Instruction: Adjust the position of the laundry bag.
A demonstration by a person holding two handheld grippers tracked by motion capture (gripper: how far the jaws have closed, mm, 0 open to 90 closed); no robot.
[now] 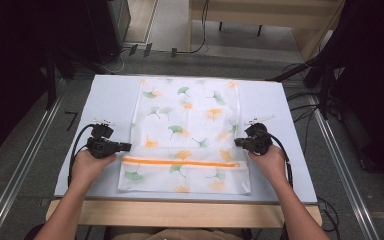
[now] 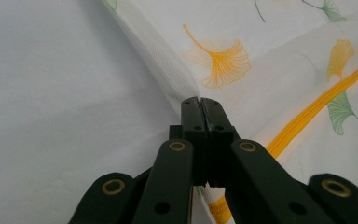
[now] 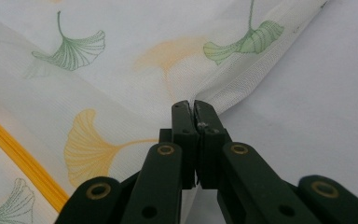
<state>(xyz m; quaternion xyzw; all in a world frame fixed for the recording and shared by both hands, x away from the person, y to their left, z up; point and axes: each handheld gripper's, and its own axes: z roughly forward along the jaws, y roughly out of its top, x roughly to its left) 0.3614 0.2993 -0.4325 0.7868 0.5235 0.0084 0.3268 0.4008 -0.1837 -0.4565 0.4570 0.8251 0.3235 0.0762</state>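
Table (image 1: pixel 105 100): pale grey-blue top w/ wood front edge, grey floor around it, metal rails either side.

Bag (image 1: pixel 190 115): white mesh w/ green & orange ginkgo-leaf print, flat at the table's centre, long axis running away from you. Near end folded toward you. It sits between your two grippers, each one at a side edge just beyond the zip line.

Zip (image 1: pixel 180 162): orange, running across the bag near your end, side to side.

Your hands: left hand (image 1: pixel 87 167) and right hand (image 1: pixel 269 161) come in from the near edge, each wrapped round a gripper body, forearms bare.

Left gripper (image 1: pixel 128 146): at the bag's left edge. In the left gripper view its jaws are pressed together w/ the mesh edge (image 2: pixel 168 70) pinched between them; fabric pulls up into a ridge from the tips, zip passing just to one side.

Right gripper (image 1: pixel 236 142): at the bag's right edge, opposite the left one. In the right gripper view its jaws are clamped tight on the mesh hem (image 3: pixel 242 88), fabric puckered at the tips.

Cables (image 1: pixel 75 150): black, trailing from each gripper back toward you.
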